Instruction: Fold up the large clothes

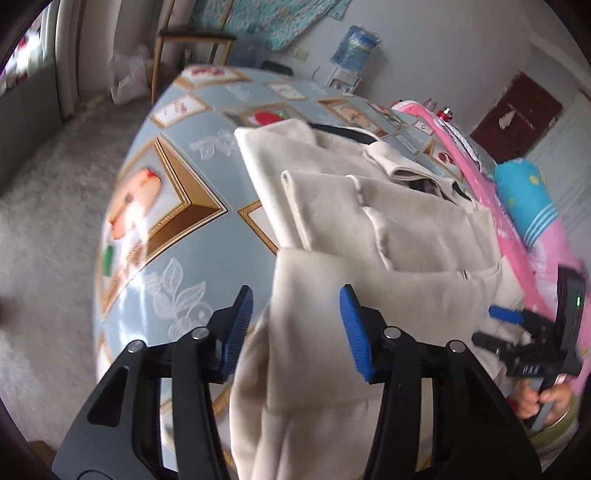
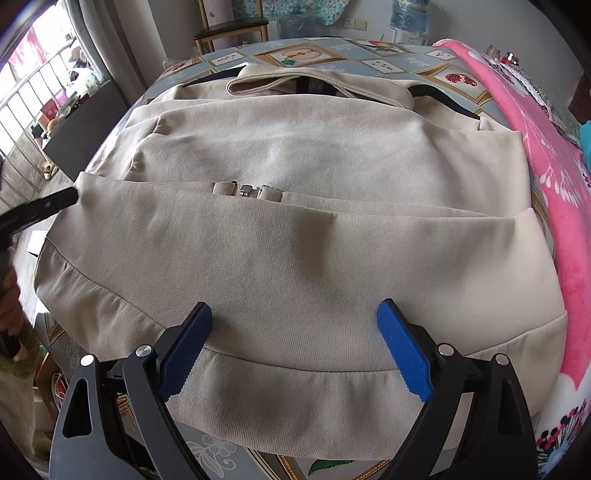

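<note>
A large beige zip jacket (image 2: 295,155) lies on a table, partly folded, its hem hanging over the near edge. It also shows in the left wrist view (image 1: 369,229). My left gripper (image 1: 297,325) is open, over the jacket's left edge near the hem, holding nothing. My right gripper (image 2: 293,347) is open just above the hem seam at the front, empty. The right gripper (image 1: 506,317) also shows at the right of the left wrist view. The left gripper's tip (image 2: 55,203) shows at the jacket's left corner in the right wrist view.
The table has a blue cloth (image 1: 184,155) printed with picture frames. A pink blanket (image 2: 546,177) lies along the right side, with a blue bundle (image 1: 524,192) on it. A chair (image 2: 232,29) and a water dispenser (image 1: 354,48) stand behind the table.
</note>
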A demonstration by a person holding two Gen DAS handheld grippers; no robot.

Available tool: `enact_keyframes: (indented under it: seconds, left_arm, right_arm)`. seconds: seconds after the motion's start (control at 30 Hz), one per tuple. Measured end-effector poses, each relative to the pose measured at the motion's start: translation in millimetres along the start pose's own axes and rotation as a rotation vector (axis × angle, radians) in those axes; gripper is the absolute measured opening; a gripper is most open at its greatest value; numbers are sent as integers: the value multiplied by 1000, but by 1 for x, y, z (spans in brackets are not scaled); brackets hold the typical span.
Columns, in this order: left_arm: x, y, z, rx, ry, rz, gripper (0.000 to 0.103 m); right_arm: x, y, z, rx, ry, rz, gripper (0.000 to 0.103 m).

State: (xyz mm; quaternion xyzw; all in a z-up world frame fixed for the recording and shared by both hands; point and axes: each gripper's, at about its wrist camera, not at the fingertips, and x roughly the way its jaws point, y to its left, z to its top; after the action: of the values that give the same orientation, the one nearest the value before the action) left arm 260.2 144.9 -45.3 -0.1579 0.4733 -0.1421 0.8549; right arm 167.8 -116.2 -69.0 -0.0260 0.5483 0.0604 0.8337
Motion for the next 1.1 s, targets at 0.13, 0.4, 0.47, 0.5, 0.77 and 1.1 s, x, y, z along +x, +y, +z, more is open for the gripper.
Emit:
enact_keyframes:
  seconds: [0.13, 0.4, 0.47, 0.5, 0.77, 1.1]
  left_arm:
    - [10, 6, 8, -44, 24, -121, 36]
    - [-18, 3, 2, -26, -42, -363, 33]
    - [-21, -1, 1, -3, -41, -377, 33]
    - [-19, -6, 1, 16, -29, -360, 33]
    - [5, -21, 2, 82, 30, -192, 33]
    - [-3, -55, -17, 269, 29, 52, 14]
  right_arm:
    - [0, 0, 0, 0, -1, 0, 89]
    - [0, 0, 0, -3, -2, 3, 89]
    - [0, 0, -1, -3, -4, 3, 89]
    - [0, 0, -1, -2, -4, 3, 89]
    - [-1, -1, -2, -2, -14, 9, 89]
    - [-2, -2, -5, -6, -30, 25, 89]
